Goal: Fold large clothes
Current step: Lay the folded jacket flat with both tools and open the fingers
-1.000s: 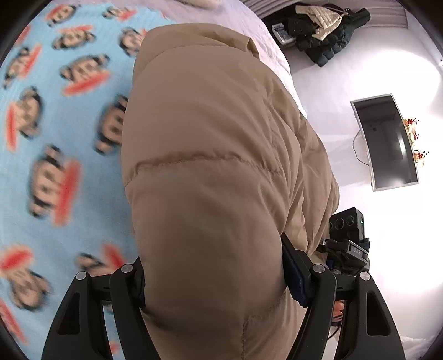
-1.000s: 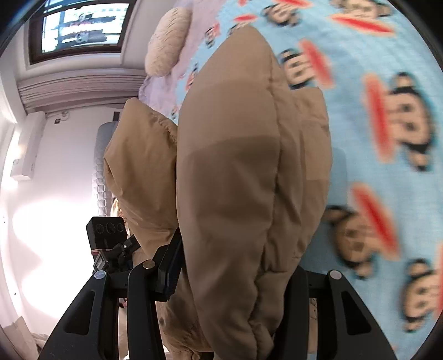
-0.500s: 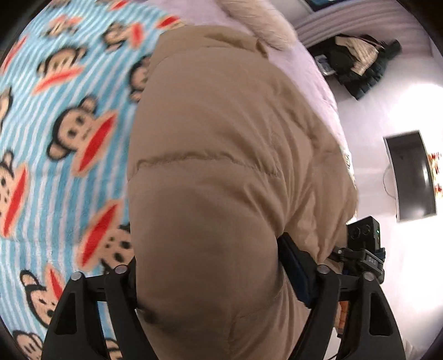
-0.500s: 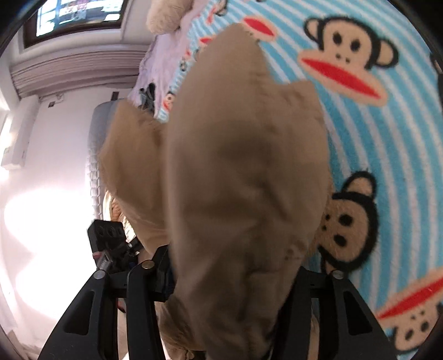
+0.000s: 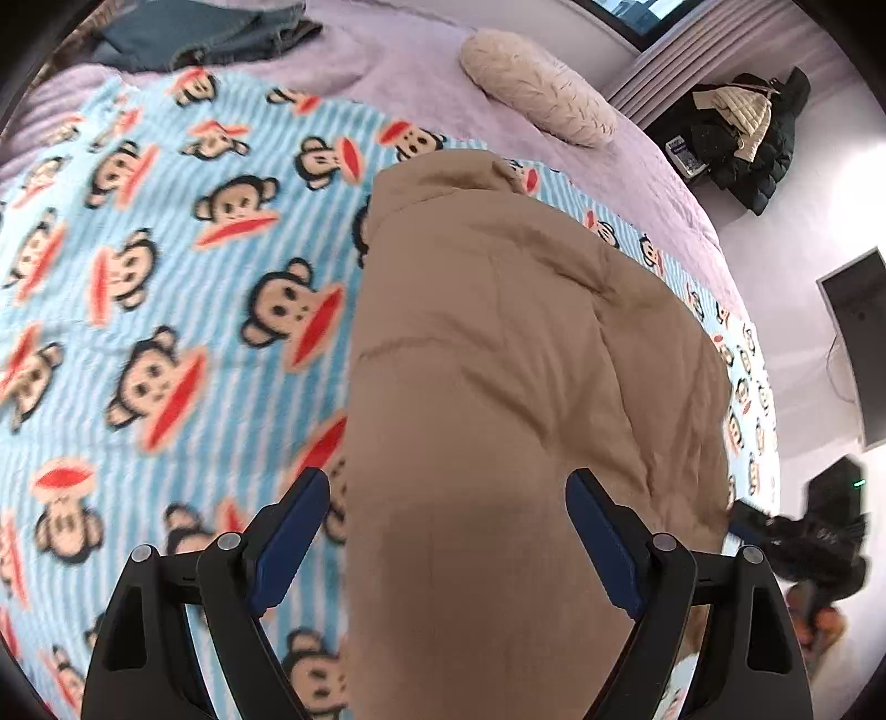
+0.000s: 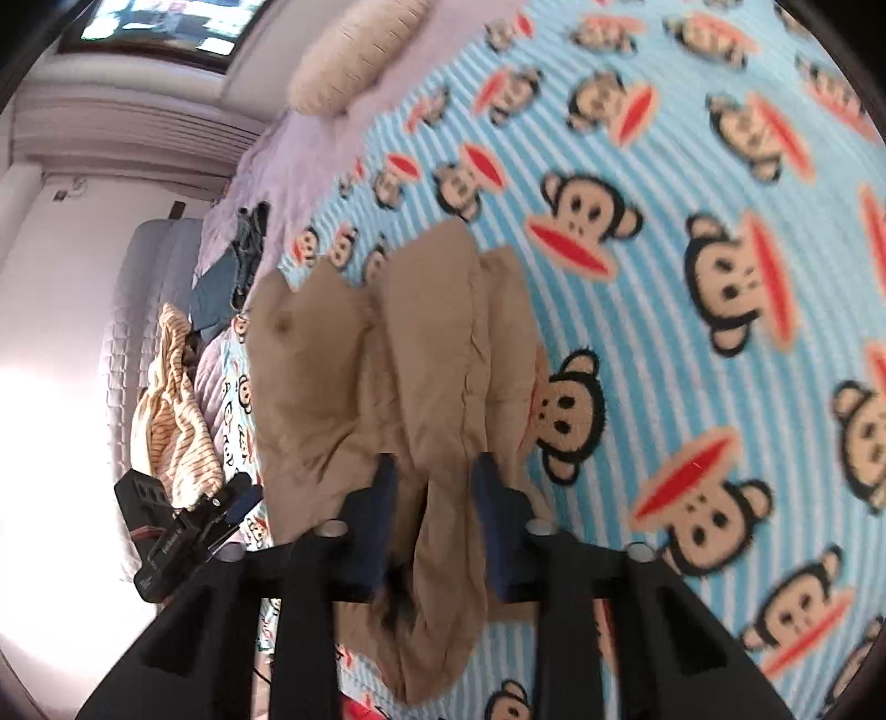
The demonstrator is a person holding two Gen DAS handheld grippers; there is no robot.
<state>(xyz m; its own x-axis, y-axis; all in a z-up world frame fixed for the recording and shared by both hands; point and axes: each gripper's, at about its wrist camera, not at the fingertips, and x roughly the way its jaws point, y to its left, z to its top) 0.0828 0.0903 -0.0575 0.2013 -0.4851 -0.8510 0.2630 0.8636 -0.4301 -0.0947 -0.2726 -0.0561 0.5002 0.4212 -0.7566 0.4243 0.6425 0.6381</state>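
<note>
Tan puffer jacket (image 5: 498,387): lies on the monkey-print blanket (image 5: 166,277), filling the centre and lower centre of the left wrist view, its quilted bulk running from the lower edge up to a hood-like end near the upper middle. In the right wrist view the same garment (image 6: 421,343) sits left of centre, bunched into several padded folds.

Left gripper (image 5: 448,531): jaws stand wide and are opening; the jacket lies between them, yet a gap shows on the left side between the blue pad (image 5: 288,537) and the fabric, so no grip is evident.

Right gripper (image 6: 434,515): jaws are closing, and a fold of the jacket passes between the two blue pads (image 6: 379,515), which appear to press it from both sides (the view is blurred, so contact on the right side is less certain).

Surroundings, left wrist view: lilac bedcover (image 5: 415,66) beyond the blanket at the top; a fluffy cream pillow (image 5: 537,105) at upper centre; folded denim (image 5: 221,33) at upper left; a pile of dark and cream coats (image 5: 742,133) at upper right; a dark monitor (image 5: 858,343) at the right edge.

Right wrist view: a striped yellow-and-white garment (image 6: 171,421) at the left, at the blanket's edge.
</note>
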